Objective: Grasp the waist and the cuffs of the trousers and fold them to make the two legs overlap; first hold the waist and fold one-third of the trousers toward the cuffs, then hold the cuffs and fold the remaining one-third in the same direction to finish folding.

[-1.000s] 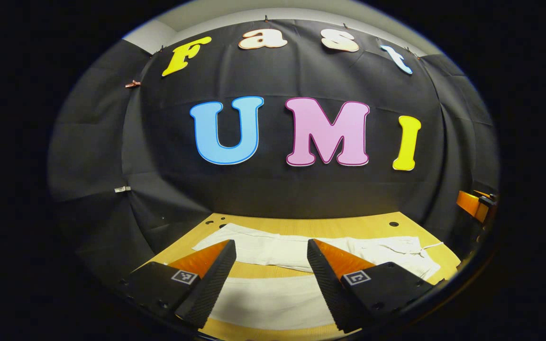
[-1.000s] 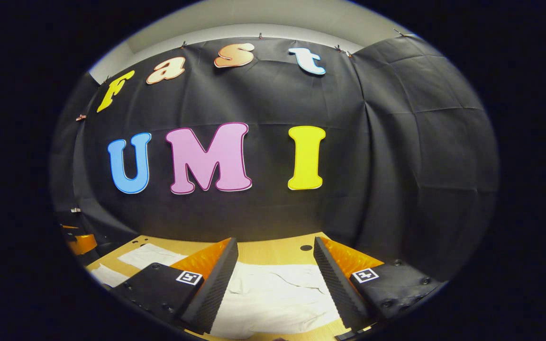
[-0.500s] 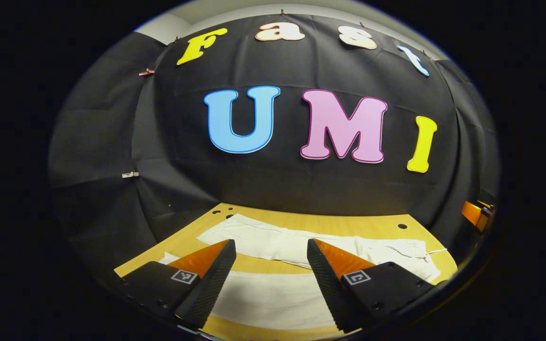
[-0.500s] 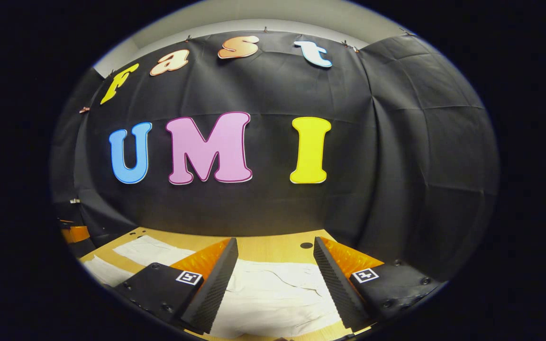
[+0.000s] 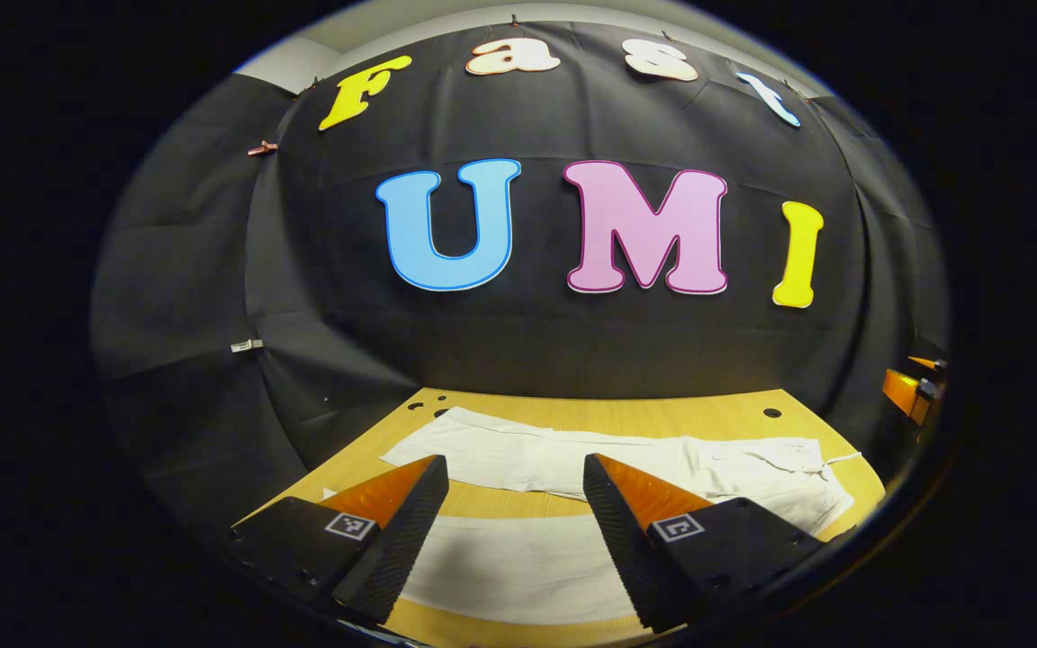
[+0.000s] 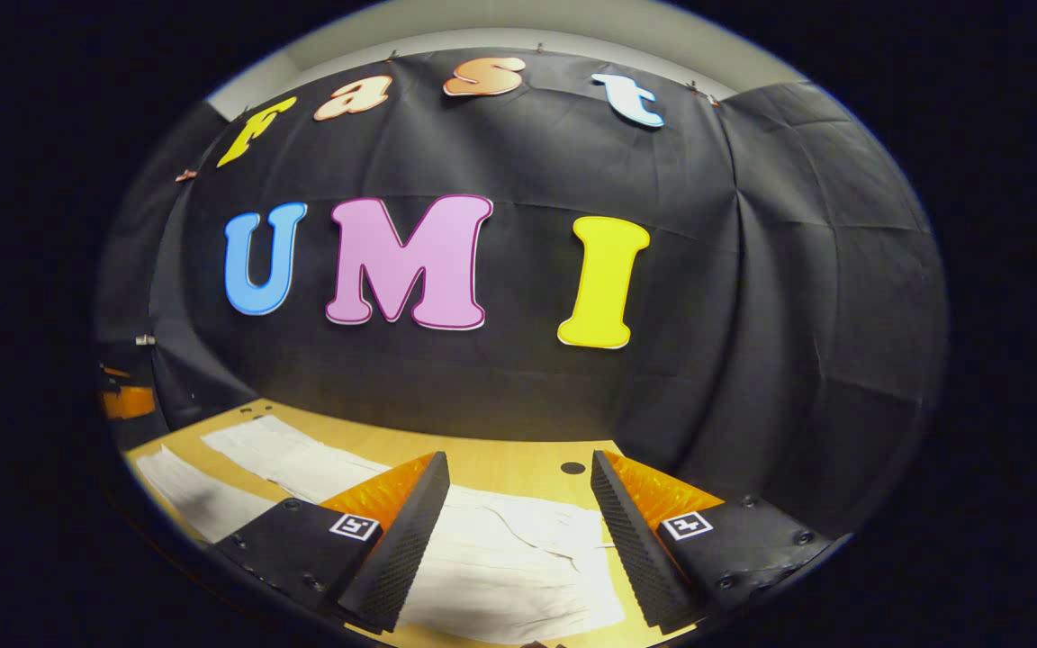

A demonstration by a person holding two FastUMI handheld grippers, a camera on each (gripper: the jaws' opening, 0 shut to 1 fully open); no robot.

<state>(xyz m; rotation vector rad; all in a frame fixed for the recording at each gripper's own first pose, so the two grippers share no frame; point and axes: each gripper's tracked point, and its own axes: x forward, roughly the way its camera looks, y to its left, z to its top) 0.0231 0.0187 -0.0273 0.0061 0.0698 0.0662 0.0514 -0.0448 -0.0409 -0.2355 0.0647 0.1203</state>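
White trousers (image 5: 572, 459) lie spread flat on the wooden table (image 5: 662, 416), the two legs apart. In the left gripper view the far leg runs across the middle, the near leg (image 5: 509, 567) lies between my fingers, and the waist (image 5: 798, 468) is at the right. My left gripper (image 5: 511, 490) is open above the near leg. In the right gripper view the waist end (image 6: 518, 558) lies between the fingers and both legs (image 6: 284, 454) stretch off to the left. My right gripper (image 6: 518, 486) is open above the waist, holding nothing.
The black cloth wall stands close behind the table's far edge. Small dark holes (image 5: 771, 413) mark the tabletop near its back corners. The other gripper (image 5: 910, 391) shows at the far right of the left gripper view.
Both views have shifted slightly, showing a bit more of the table and trousers. Both grippers stay open and the trousers have not moved.
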